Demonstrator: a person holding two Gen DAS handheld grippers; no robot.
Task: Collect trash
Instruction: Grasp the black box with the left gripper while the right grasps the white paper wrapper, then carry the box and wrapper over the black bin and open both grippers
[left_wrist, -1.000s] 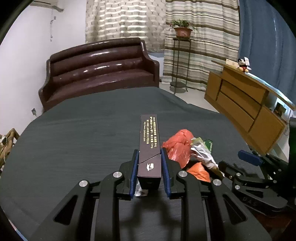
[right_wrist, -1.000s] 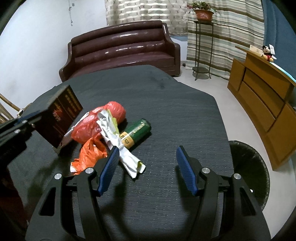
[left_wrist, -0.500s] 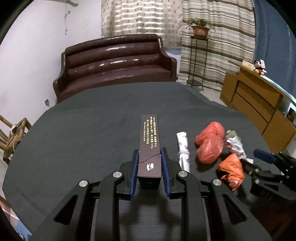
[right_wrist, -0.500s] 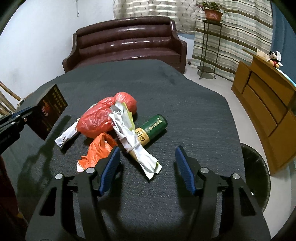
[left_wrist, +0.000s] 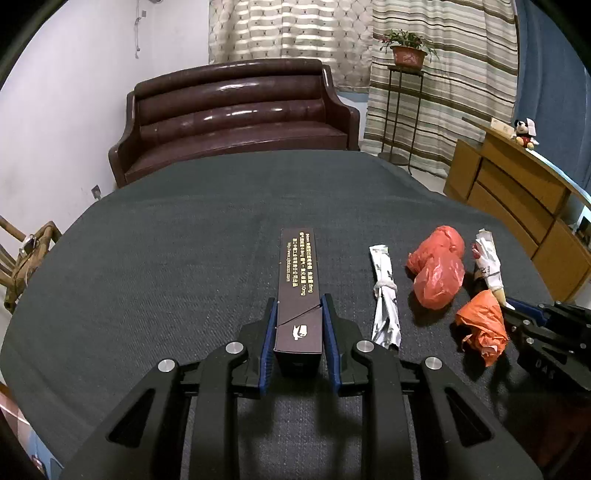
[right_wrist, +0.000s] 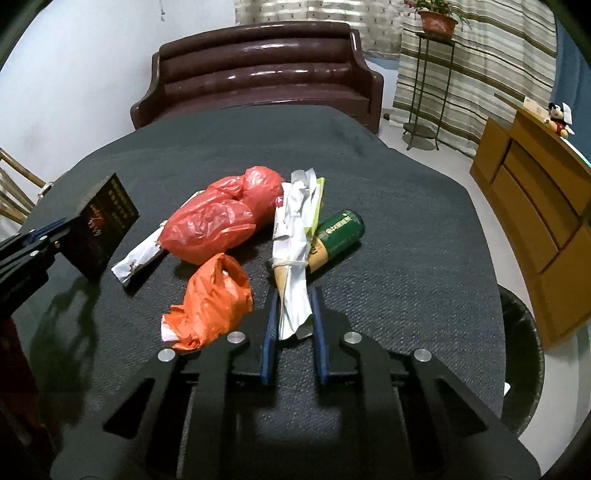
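My left gripper (left_wrist: 298, 325) is clamped on a dark brown carton (left_wrist: 298, 291) with gold lettering, its blue pads pressed to both long sides, the carton sticking forward above the dark grey table (left_wrist: 166, 240).

My right gripper (right_wrist: 293, 314) has just been closing and now pinches the near end of a crumpled white paper bundle (right_wrist: 293, 236), tied round the middle with a band. The bundle lies on the table and leans across a green can (right_wrist: 338, 234) lying on its side.

The remaining trash sits in one cluster on the table. A red plastic bag (right_wrist: 218, 218) lies just left of the bundle, touching it. An orange plastic bag (right_wrist: 212, 302) is crumpled nearer to me, just beside the right gripper's left finger. A white knotted wrapper (left_wrist: 384, 291) lies partly under the red bag.

A dark round bin (right_wrist: 521, 354) stands on the floor by the table's right edge. Behind the table is a brown leather sofa (left_wrist: 236, 114).
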